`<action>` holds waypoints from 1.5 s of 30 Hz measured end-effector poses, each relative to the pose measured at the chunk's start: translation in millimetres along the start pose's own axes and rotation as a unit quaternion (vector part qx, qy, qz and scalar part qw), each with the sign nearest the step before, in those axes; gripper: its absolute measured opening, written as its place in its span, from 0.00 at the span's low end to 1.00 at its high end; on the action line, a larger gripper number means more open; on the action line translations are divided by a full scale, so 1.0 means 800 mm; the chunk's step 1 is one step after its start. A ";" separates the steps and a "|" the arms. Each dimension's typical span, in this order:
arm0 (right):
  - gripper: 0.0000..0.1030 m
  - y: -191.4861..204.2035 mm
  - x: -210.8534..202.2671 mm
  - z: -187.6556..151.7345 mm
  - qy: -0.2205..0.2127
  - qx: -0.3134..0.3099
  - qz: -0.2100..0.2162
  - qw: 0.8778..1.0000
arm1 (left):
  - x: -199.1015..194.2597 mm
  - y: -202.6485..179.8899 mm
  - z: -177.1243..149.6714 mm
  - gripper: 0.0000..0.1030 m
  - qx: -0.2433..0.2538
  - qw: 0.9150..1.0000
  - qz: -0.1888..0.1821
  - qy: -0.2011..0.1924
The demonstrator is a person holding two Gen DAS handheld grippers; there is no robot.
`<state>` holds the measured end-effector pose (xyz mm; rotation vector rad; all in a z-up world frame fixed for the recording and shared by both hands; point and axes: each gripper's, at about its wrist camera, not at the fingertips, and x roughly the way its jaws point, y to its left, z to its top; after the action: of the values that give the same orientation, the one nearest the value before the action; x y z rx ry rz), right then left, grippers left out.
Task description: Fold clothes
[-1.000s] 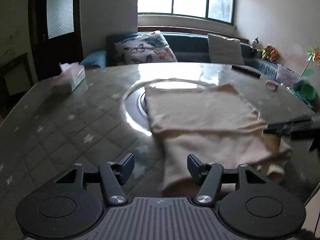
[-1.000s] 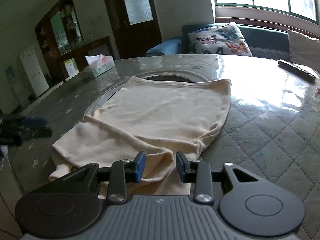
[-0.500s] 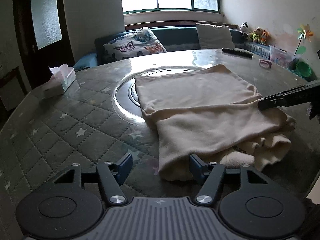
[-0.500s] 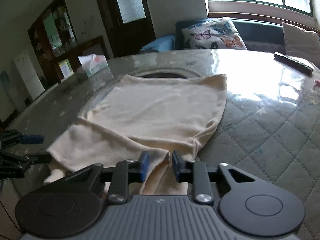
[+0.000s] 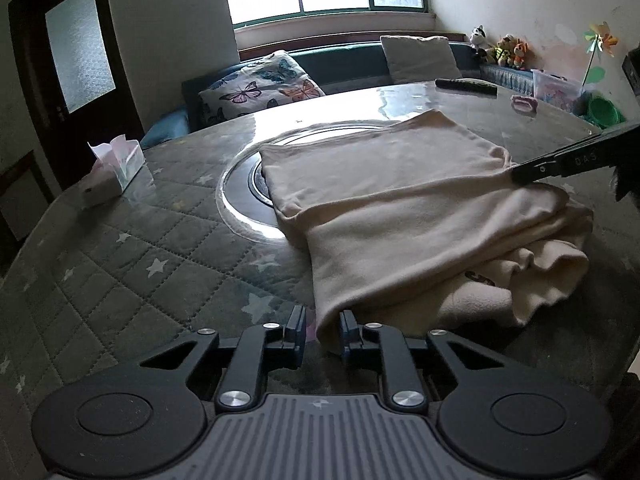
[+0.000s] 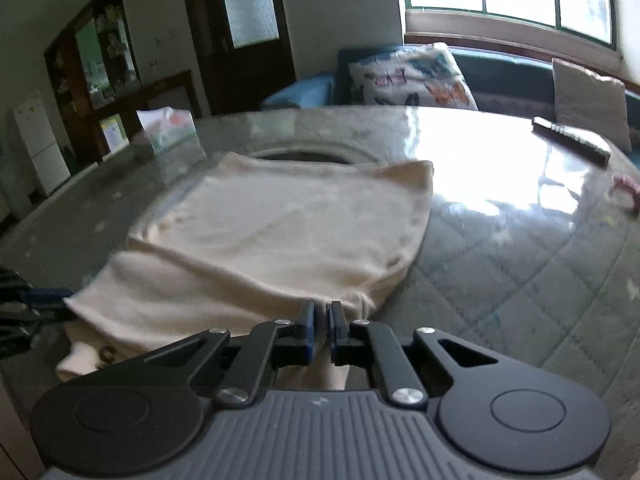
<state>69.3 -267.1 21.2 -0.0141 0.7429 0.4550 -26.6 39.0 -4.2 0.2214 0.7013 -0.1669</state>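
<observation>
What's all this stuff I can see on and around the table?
garment: one, cream, part folded, mid-table
table: one, grey star-quilted cover
tissue box: one, pale, table's far left
remote: one, black, far edge
butterfly cushion: one, on teal sofa
plain cushion: one, sofa
soft toys: several, corner ledge
left gripper: black, closing at the garment's near corner
right gripper: black, shut on the garment's edge

Each camera sits low behind its own gripper, looking forward and down across the table [image 5: 120, 248]. Both views share the cloth [image 5: 400, 200], seen close from its opposite near corners, and the window wall.
</observation>
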 end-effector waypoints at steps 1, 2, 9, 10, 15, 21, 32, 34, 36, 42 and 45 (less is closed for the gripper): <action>0.07 0.000 0.000 -0.001 -0.002 -0.004 0.000 1.000 | -0.002 0.002 0.001 0.21 0.000 1.000 -0.001 0.000; 0.09 0.002 -0.003 0.000 -0.004 -0.009 -0.001 1.000 | -0.005 0.004 0.002 0.21 -0.001 1.000 -0.002 -0.001; 0.12 0.018 -0.037 0.011 -0.027 -0.061 0.021 0.998 | -0.031 0.015 0.023 0.21 0.006 0.999 0.001 -0.034; 0.12 0.021 -0.038 0.010 -0.026 -0.067 0.029 0.997 | -0.033 0.016 0.027 0.21 0.006 0.999 0.003 -0.042; 0.12 0.031 -0.028 -0.003 0.003 -0.085 0.044 0.995 | -0.009 0.008 0.045 0.21 0.001 0.999 -0.014 -0.051; 0.13 0.024 -0.036 -0.019 0.019 -0.090 0.032 0.995 | 0.037 -0.015 0.047 0.21 0.020 0.999 -0.033 -0.027; 0.14 0.028 -0.028 0.006 -0.007 -0.106 0.035 0.994 | 0.026 -0.028 0.049 0.22 0.054 0.997 -0.041 -0.033; 0.14 0.028 -0.013 0.009 -0.003 -0.106 0.036 0.994 | 0.019 -0.031 0.046 0.23 0.071 0.996 -0.044 -0.031; 0.15 0.026 0.002 0.009 0.007 -0.106 0.032 0.994 | 0.011 -0.034 0.041 0.25 0.092 0.994 -0.046 -0.029; 0.22 0.031 -0.016 -0.003 0.011 -0.131 0.044 0.990 | -0.016 -0.051 0.012 0.41 0.181 0.982 -0.047 -0.027; 0.23 0.035 -0.024 -0.016 0.018 -0.153 0.043 0.987 | -0.019 -0.069 0.000 0.45 0.214 0.975 -0.053 -0.036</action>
<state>37.4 -251.4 28.1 -0.2807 0.7055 0.6490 -50.6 -13.1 -1.9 0.5876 0.5994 -0.4267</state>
